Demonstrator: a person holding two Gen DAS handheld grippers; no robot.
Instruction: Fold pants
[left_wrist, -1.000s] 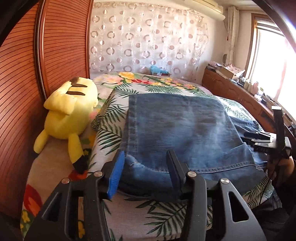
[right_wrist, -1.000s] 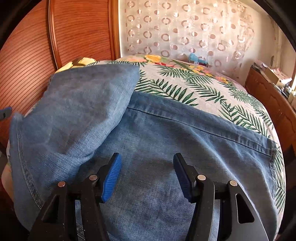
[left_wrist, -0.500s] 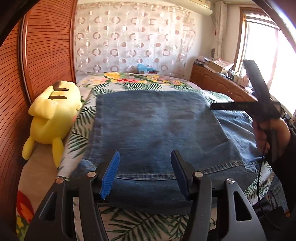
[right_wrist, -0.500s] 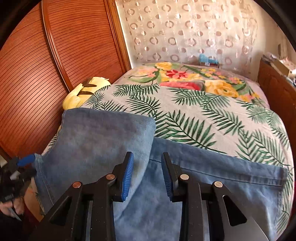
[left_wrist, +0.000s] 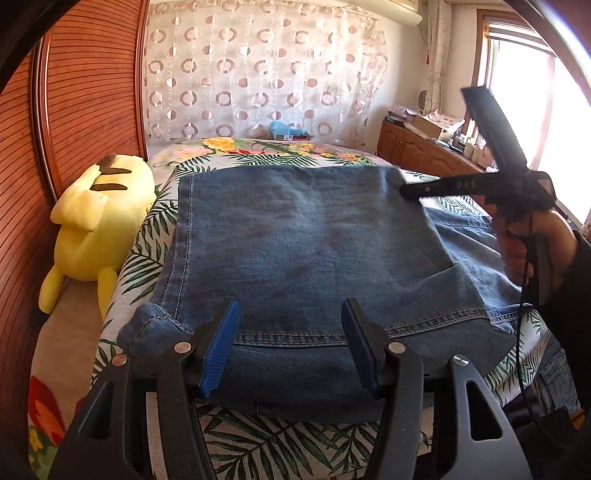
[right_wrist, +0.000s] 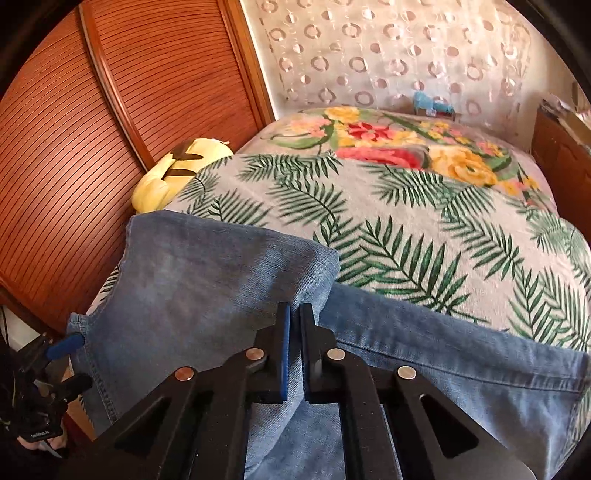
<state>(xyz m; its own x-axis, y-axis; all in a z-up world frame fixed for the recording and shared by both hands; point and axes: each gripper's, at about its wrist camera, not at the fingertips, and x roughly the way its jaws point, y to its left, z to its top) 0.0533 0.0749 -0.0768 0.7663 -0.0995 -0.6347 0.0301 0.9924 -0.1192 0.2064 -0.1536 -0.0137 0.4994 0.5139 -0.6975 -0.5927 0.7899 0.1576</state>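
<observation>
Yellow plush toy lies beside folded jeans on bedspread.

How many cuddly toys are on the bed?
1. A yellow plush toy lies at the left edge of the bed, next to the wooden wall and left of the jeans. More may be hidden out of view.

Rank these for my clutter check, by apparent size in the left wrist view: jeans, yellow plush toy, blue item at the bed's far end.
1. jeans
2. yellow plush toy
3. blue item, though it lies farthest from the camera, so it may really be bigger.
</observation>
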